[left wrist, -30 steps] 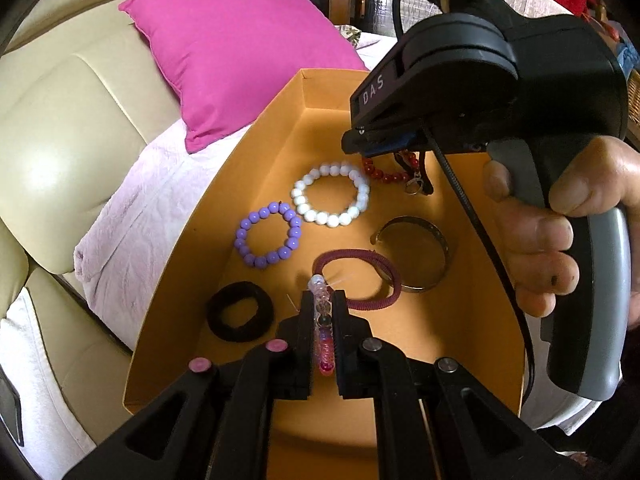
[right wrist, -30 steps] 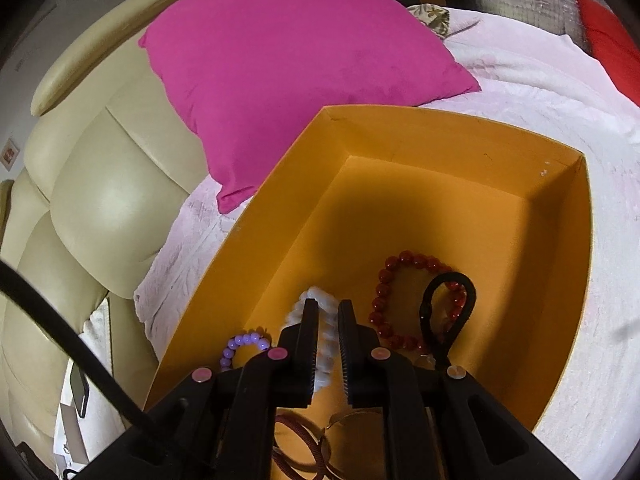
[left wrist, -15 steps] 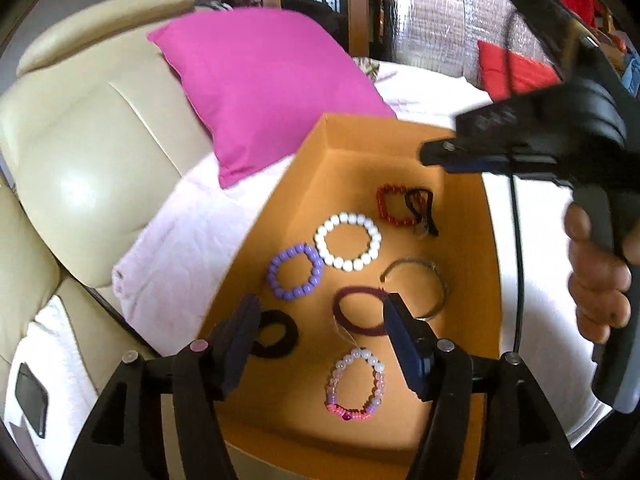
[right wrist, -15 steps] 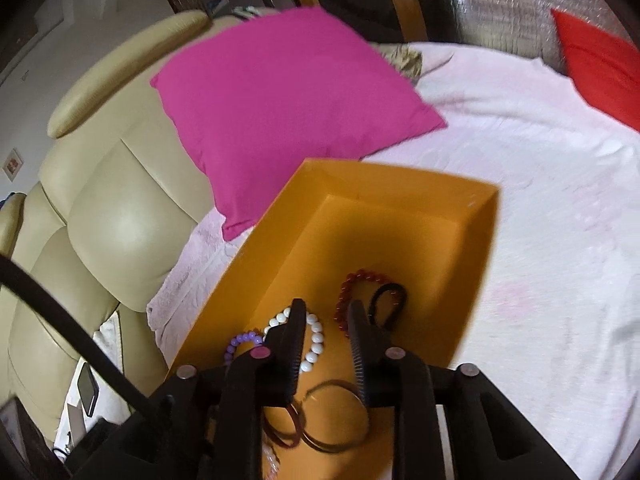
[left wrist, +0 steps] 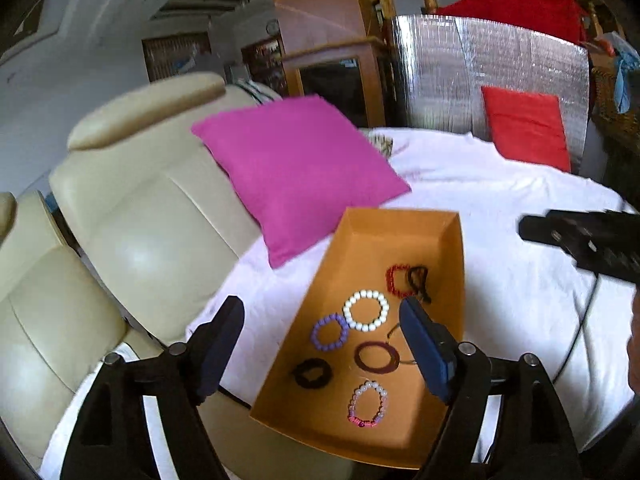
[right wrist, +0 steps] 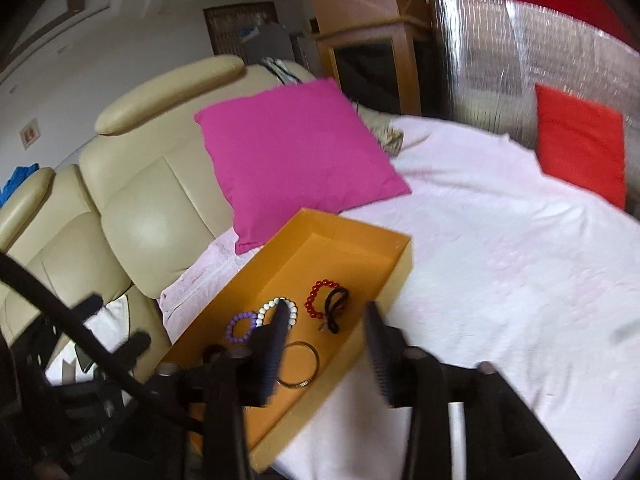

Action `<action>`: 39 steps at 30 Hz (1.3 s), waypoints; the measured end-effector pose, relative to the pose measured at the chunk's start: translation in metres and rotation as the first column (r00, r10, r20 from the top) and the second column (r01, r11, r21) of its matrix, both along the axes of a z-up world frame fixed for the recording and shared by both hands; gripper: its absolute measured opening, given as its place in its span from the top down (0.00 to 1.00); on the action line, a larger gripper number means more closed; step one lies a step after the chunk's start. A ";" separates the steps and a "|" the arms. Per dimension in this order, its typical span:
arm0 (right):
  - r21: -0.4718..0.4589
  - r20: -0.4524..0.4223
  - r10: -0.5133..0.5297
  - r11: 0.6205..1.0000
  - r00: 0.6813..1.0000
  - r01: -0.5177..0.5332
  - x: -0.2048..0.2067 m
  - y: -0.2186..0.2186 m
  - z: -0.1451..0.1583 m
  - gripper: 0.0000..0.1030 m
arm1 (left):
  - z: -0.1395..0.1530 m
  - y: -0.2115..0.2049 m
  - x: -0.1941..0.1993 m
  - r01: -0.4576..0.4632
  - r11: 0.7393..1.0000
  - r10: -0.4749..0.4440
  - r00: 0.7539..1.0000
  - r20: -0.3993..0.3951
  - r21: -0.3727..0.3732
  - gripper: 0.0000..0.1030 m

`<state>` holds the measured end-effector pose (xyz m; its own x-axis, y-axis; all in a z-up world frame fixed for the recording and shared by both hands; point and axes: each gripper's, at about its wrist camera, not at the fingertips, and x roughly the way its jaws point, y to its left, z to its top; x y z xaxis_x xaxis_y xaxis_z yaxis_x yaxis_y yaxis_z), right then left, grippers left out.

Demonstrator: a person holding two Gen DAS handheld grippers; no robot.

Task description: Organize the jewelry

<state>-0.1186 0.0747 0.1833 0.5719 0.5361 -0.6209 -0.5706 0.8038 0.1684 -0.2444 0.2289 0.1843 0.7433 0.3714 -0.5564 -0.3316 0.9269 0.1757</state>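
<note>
Both tongs, left (left wrist: 320,344) and right (right wrist: 326,344), have just opened empty above the orange cardboard tray (left wrist: 456,280); pink-and-white bead bracelet (left wrist: 367,404) now lies released inside.

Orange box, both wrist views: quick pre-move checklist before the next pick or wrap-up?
1. Left gripper empty, jaws just opening: ok.
2. Right gripper empty, jaws just opening: ok.
3. Pink-and-white bead bracelet lying flat in the orange box, apart from the other pieces: ok.
4. Red bead bracelet separate from the black loop: not ok, they overlap.
5. No jewelry left on the white bedcover: ok in visible area.
6. Silver bangle fully visible: not ok, partly hidden.
</note>
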 end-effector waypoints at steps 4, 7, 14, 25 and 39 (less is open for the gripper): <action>-0.010 0.096 0.006 1.000 0.995 -0.005 -0.034 -0.021 0.023 0.49 | 0.024 -0.011 -0.014 -0.004 0.999 0.003 0.999 0.044 0.035 0.18; -0.015 0.149 0.003 1.000 0.989 -0.001 -0.059 -0.035 0.038 0.49 | 0.041 -0.018 -0.025 -0.016 0.998 0.011 0.997 0.077 0.057 0.15; -0.003 0.216 -0.042 0.999 0.976 0.043 -0.108 -0.060 0.063 0.44 | 0.072 -0.032 -0.048 -0.033 0.995 0.021 0.991 0.130 0.093 0.14; 0.045 0.182 -0.100 0.995 0.978 0.093 -0.159 -0.078 0.080 0.41 | 0.100 -0.050 -0.080 -0.056 0.993 0.036 0.982 0.186 0.107 0.08; 0.062 0.148 -0.165 0.986 0.975 0.158 -0.191 -0.075 0.087 0.33 | 0.111 -0.059 -0.110 -0.047 0.993 0.024 0.979 0.203 0.111 0.05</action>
